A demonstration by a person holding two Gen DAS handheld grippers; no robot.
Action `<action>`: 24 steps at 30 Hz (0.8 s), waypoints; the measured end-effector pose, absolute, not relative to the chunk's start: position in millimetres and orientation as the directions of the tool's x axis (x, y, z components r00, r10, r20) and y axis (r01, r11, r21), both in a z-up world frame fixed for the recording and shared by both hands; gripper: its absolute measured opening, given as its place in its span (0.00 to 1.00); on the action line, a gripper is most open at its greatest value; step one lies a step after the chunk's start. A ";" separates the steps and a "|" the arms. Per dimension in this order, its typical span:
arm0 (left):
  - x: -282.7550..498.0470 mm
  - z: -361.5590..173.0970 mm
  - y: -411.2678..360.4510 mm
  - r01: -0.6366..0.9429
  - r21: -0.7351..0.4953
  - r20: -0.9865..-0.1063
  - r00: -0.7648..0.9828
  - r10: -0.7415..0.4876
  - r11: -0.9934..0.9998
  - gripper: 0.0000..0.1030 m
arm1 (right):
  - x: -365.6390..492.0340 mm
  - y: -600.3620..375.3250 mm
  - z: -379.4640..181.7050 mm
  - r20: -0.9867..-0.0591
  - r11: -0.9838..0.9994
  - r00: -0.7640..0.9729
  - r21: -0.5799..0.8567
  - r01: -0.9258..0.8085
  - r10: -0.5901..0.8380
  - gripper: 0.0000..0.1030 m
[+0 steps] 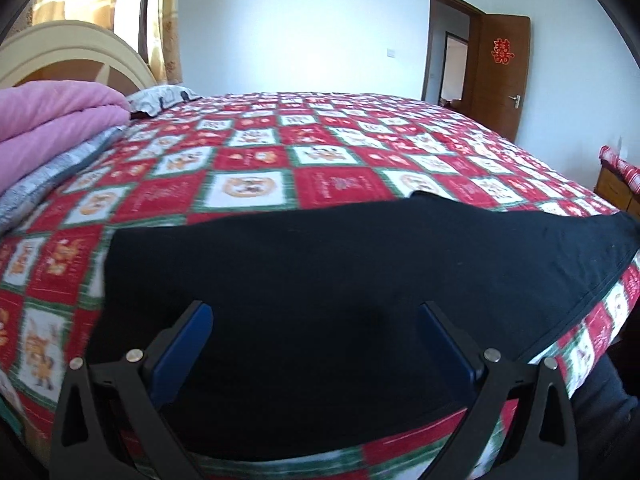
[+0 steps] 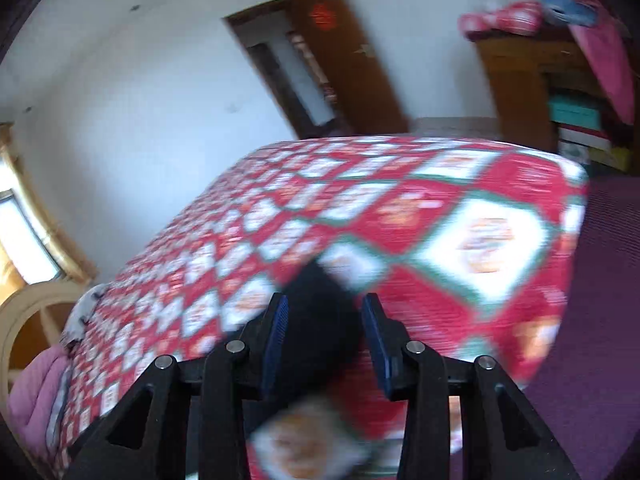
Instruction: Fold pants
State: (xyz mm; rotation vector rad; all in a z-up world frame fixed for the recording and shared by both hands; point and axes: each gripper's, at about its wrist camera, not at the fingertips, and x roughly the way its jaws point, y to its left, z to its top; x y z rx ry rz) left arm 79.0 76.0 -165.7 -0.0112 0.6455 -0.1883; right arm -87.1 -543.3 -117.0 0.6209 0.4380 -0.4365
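Black pants (image 1: 320, 272) lie flat along the near edge of a bed with a red, white and green patterned quilt (image 1: 256, 160). My left gripper (image 1: 316, 312) is wide open just above the pants, holding nothing. In the blurred right wrist view, my right gripper (image 2: 324, 308) is partly open over the quilt (image 2: 440, 240), with an end of the black pants (image 2: 316, 320) lying between its blue pads (image 2: 276, 336). The pads do not press the cloth.
A pink folded blanket (image 1: 56, 120) and a grey cover (image 1: 48, 180) lie at the bed's left. A headboard (image 1: 68, 52), a pillow (image 1: 164, 96), an open brown door (image 1: 500, 68) and a wooden cabinet (image 2: 532, 80) stand around. Purple floor (image 2: 600, 300) lies to the right of the bed.
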 end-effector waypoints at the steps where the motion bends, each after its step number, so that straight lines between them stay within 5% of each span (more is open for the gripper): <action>1: 79.7 -165.7 71.3 0.181 -0.063 -0.596 0.782 -0.183 0.981 1.00 | -91.5 -550.7 -119.8 -0.512 0.720 0.822 0.471 0.510 -0.248 0.39; 4: 83.8 -164.2 52.3 0.197 -0.040 -0.596 0.782 -0.182 0.980 1.00 | -97.6 -566.3 -126.3 -0.502 0.700 0.843 0.533 0.476 -0.191 0.39; 11: 79.9 -175.2 57.6 0.153 -0.210 -0.577 0.778 -0.248 0.966 1.00 | -78.5 -564.6 -141.4 -0.520 0.737 0.849 0.539 0.409 -0.091 0.39; 22: 75.6 -181.7 43.2 0.160 -0.076 -0.566 0.805 -0.175 0.984 1.00 | -62.0 -561.6 -151.4 -0.484 0.791 0.867 0.483 0.376 -0.117 0.38; 24: 75.7 -181.3 44.0 0.158 -0.077 -0.565 0.807 -0.173 0.985 1.00 | -60.7 -557.7 -149.0 -0.481 0.803 0.868 0.467 0.370 -0.120 0.14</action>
